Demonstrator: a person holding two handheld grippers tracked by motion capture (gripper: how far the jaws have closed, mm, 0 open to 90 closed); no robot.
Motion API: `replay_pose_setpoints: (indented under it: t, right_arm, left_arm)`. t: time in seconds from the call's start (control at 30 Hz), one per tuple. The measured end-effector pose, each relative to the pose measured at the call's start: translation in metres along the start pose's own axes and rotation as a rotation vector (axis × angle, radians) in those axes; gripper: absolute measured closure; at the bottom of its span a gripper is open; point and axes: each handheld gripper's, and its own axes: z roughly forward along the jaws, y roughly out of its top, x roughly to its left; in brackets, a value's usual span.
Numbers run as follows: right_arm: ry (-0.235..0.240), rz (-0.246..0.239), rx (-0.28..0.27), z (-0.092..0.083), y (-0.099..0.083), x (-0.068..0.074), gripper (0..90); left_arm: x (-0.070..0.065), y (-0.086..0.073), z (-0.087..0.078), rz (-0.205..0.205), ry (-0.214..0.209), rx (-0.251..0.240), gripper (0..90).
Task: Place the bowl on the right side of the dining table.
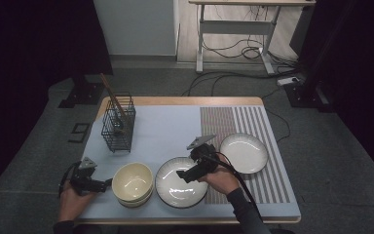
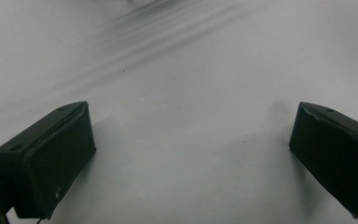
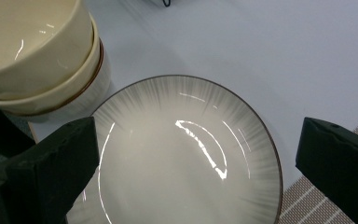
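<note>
Fingers of both the left gripper (image 1: 108, 183) and right gripper (image 1: 179, 174) spread empty above the pale mat (image 1: 160, 129) in a dark room.

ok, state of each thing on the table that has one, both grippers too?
Left gripper: open, empty, over bare mat.
Right gripper: open, empty, above the near plate.
Cream ceramic bowls: stacked, upright, top one empty.
Near grey-rimmed white plate: flat, empty.
Far white plate: flat, empty.
Black wire basket: upright, holding wooden utensils.

free: bare mat (image 1: 163, 129) mid-table | obstacles: wire rack (image 1: 118, 124), stacked bowls (image 1: 132, 183), two plates (image 1: 181, 182)
</note>
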Motion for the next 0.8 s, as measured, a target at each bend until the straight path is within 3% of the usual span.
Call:
replay_pose_setpoints:
  t: [0.17, 0.3, 0.37, 0.53, 0.67, 0.8]
  right_arm:
    - [0.007, 0.015, -0.038, 0.005, 0.004, 0.004, 0.0]
    - [0.031, -0.008, -0.013, 0.009, 0.008, 0.008, 0.0]
    - [0.069, 0.019, -0.007, 0.011, 0.010, 0.009, 2.1]
    - [0.107, 0.053, -0.022, 0.016, 0.016, 0.014, 5.7]
    - [0.111, 0.020, -0.022, 0.020, 0.024, 0.021, 8.6]
    - [0.105, 0.006, 0.012, 0.026, 0.033, 0.029, 9.0]
  left_arm:
    - [0.000, 0.000, 0.000, 0.000, 0.000, 0.000, 0.0]
    - [0.000, 0.000, 0.000, 0.000, 0.000, 0.000, 0.0]
    - [0.000, 0.000, 0.000, 0.000, 0.000, 0.000, 0.0]
    - [0.000, 0.000, 0.000, 0.000, 0.000, 0.000, 0.0]
    - [0.000, 0.000, 0.000, 0.000, 0.000, 0.000, 0.0]
    - [0.000, 0.000, 0.000, 0.000, 0.000, 0.000, 0.0]
